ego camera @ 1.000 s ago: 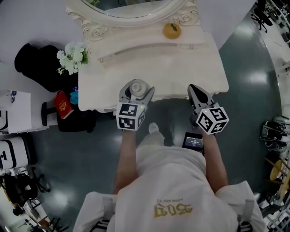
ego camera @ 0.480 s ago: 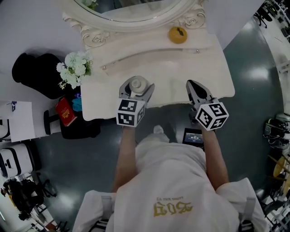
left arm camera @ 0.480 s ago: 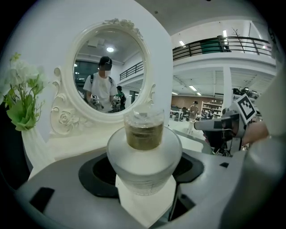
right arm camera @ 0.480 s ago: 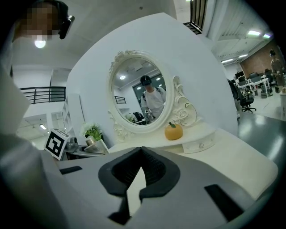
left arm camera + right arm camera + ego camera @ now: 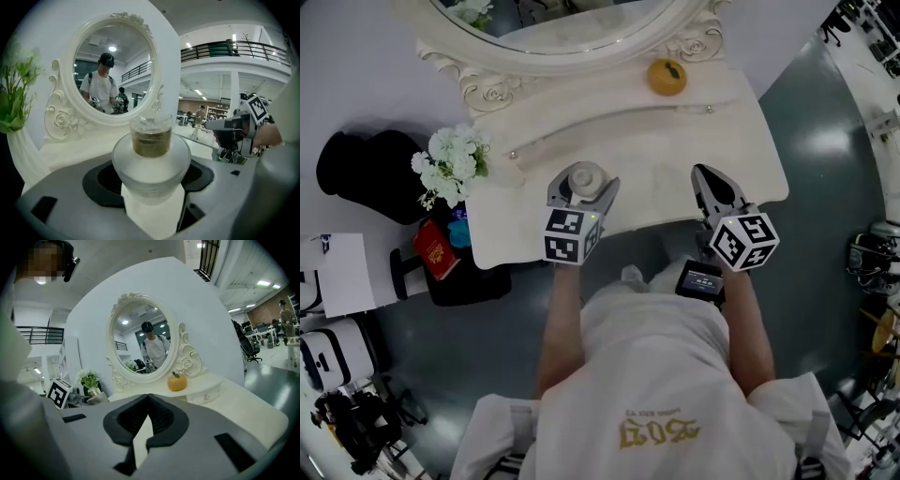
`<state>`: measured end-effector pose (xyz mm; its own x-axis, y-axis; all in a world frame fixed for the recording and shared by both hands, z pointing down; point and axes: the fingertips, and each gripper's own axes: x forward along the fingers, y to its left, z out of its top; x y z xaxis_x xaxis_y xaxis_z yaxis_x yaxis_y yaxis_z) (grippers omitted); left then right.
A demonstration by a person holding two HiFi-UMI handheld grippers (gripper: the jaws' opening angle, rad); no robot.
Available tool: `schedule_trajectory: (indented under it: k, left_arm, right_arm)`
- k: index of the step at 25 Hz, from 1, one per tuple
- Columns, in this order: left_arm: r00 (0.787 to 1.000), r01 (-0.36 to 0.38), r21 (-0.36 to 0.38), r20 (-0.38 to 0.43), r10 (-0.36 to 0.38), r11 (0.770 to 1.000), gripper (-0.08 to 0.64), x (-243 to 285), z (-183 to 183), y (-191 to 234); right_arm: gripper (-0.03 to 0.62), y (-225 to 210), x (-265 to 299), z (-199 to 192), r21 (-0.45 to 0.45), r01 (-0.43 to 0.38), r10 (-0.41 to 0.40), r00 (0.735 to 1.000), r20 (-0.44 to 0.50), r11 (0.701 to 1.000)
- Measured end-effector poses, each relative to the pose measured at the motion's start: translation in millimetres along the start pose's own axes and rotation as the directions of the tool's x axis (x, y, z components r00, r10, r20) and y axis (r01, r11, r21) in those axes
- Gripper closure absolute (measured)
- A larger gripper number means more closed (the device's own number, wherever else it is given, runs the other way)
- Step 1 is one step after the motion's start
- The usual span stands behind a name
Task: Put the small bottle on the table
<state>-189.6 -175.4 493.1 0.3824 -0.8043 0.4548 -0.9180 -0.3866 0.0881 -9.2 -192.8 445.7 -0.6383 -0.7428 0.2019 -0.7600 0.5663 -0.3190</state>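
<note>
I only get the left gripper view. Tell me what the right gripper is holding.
Observer: Nothing. The right gripper view shows the right gripper with its jaws shut and empty.
Operator: Report where the bottle is over the table.
Observer: In the head view the small bottle, clamped in the left gripper, is over the white table near its front edge; touching or not, I cannot tell.

A small bottle (image 5: pixel 151 159), frosted glass with a clear top over amber liquid, stands upright, clamped between the jaws of the left gripper (image 5: pixel 152 180). Behind it on a white table (image 5: pixel 84 150), an ornate oval mirror (image 5: pixel 115 70) reflects a person in a white shirt and dark cap. A green plant (image 5: pixel 14 93) stands at left, the right gripper (image 5: pixel 220 125) at right.
</note>
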Motion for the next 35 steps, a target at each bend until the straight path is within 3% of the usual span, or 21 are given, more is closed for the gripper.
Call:
schedule_trajectory:
  k: [5, 17, 35]
  left_arm:
    - [1.000, 0.006, -0.007, -0.014, -0.006, 1.000, 0.213, 5.5, -4.5, -2.8]
    - [0.998, 0.018, -0.010, -0.054, -0.019, 1.000, 0.214, 44.7, -11.7, -8.0]
    - [0.988, 0.008, 0.003, -0.152, -0.008, 1.000, 0.213, 106.1, -53.8, 12.9]
  right_arm:
    - [0.580, -15.5, -10.4, -4.7, 0.021, 0.038, -0.037, 0.999, -0.013, 0.999]
    - [0.580, -43.9, 3.0, -23.6, 0.049, 0.038, -0.034, 0.997, -0.064, 0.998]
    - [0.580, -79.4, 39.5, -55.9, 0.087, 0.064, -0.049, 0.985, -0.163, 0.994]
